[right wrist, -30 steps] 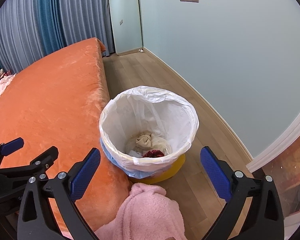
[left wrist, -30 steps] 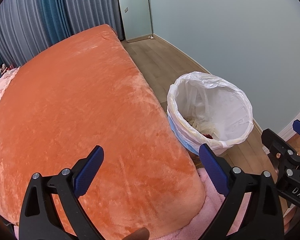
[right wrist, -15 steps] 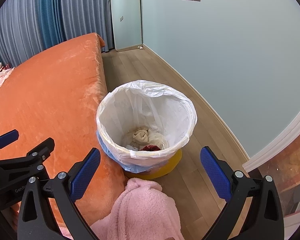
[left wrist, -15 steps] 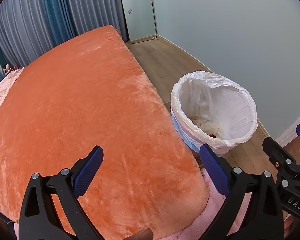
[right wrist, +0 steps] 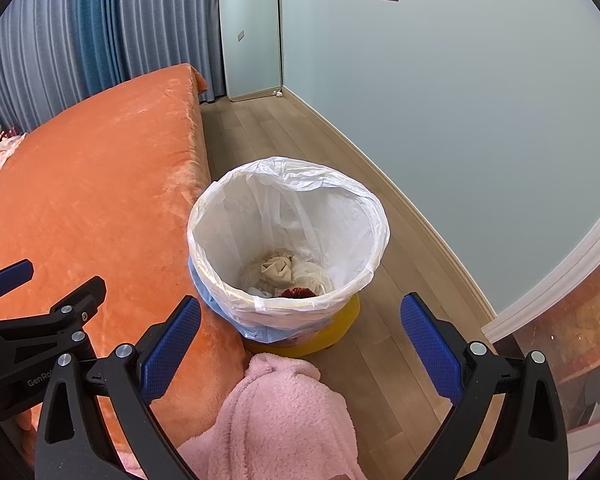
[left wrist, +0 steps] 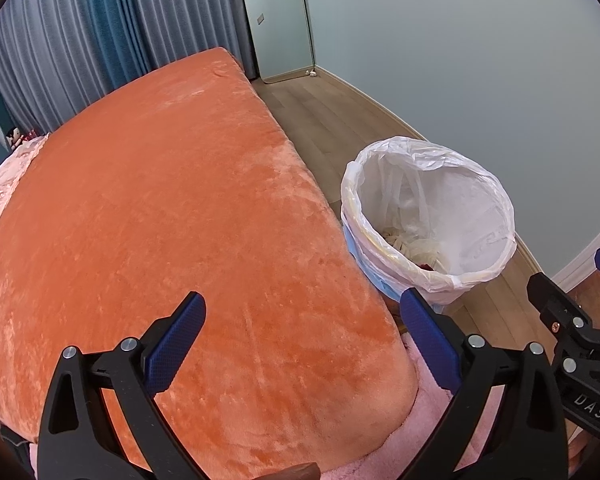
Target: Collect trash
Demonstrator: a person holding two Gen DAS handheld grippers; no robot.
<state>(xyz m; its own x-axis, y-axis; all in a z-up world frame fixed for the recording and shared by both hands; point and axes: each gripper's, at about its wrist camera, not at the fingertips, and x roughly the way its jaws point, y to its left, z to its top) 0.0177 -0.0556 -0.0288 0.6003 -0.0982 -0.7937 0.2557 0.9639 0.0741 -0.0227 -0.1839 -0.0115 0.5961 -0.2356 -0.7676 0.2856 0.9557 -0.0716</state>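
A trash bin (right wrist: 364, 236) lined with a white plastic bag stands on the wood floor against the side of the bed. Crumpled beige and white trash (right wrist: 288, 270) and a dark red scrap (right wrist: 298, 292) lie at its bottom. In the left wrist view the same bin (left wrist: 480, 208) sits to the right. My left gripper (left wrist: 302, 332) hovers open over the orange bed cover with nothing between its blue pads. Above and short of the bin, my right gripper (right wrist: 300, 340) hangs open and empty.
The bed with its orange plush cover (left wrist: 160, 200) fills the left. A pink fluffy cloth (right wrist: 284, 412) lies below the grippers by the bed corner. A pale green wall (right wrist: 480, 100) runs along the right, with bare floor (right wrist: 268, 132) stretching toward curtains and a mirror.
Both grippers have drifted slightly back and upward, so the bin sits a little lower and nearer in the views. Both stay open and empty.
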